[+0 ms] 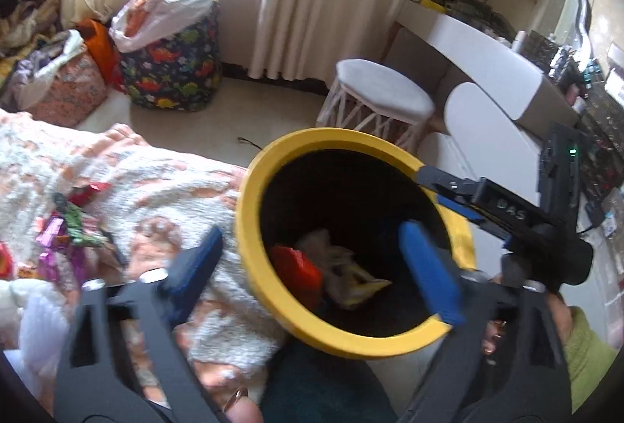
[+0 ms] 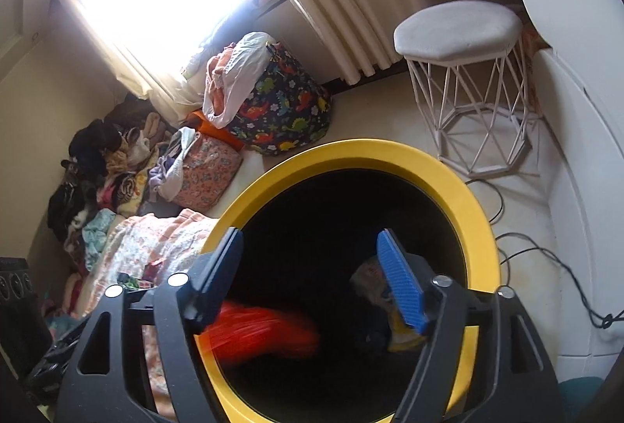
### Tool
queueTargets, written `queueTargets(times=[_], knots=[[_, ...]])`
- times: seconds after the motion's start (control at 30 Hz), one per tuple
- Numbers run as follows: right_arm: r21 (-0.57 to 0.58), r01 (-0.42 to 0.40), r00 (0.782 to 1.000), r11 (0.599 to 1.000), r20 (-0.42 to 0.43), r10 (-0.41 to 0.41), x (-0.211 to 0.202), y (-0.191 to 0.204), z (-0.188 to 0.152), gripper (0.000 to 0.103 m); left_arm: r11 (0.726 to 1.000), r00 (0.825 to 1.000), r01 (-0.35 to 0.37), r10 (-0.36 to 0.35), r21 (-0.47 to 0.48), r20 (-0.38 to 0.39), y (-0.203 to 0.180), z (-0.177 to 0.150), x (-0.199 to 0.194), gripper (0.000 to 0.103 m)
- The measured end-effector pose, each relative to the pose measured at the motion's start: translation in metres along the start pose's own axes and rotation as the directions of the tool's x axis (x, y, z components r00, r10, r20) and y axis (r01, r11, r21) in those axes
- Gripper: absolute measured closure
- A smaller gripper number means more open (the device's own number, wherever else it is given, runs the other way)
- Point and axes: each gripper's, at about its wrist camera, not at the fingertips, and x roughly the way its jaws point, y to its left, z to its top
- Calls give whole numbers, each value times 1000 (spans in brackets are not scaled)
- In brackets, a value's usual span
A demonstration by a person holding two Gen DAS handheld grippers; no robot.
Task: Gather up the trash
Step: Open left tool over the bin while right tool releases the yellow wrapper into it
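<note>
A bin with a yellow rim point(image 1: 249, 204) and black inside sits beside the bed; it holds a red wrapper point(image 1: 296, 269) and crumpled pale trash point(image 1: 343, 267). My left gripper point(image 1: 312, 267) is open and empty, its fingers straddling the bin's left rim. My right gripper point(image 2: 312, 282) is open over the bin mouth point(image 2: 358, 154); a blurred red wrapper point(image 2: 261, 333) is in the bin below it, and pale and yellow trash point(image 2: 370, 282) lies by its right finger. The right gripper also shows in the left wrist view point(image 1: 444, 189) at the bin's far rim. Several colourful wrappers point(image 1: 66, 228) lie on the blanket.
A fluffy pink and white blanket point(image 1: 156, 189) covers the bed at left. A white wire stool point(image 2: 464, 33) and white desk point(image 1: 487, 45) stand at right. A dinosaur-print bag point(image 2: 284, 103) and clothes piles point(image 2: 117, 165) lie by the curtained window. Cables point(image 2: 546, 255) run on the floor.
</note>
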Motion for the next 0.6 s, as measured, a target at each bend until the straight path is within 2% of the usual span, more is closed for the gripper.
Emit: queueTargets(times=[0.6], knots=[[-140, -6, 999, 990, 32, 10, -4, 40, -12, 26, 995, 994, -79, 83, -55, 72, 30, -8, -36, 11]])
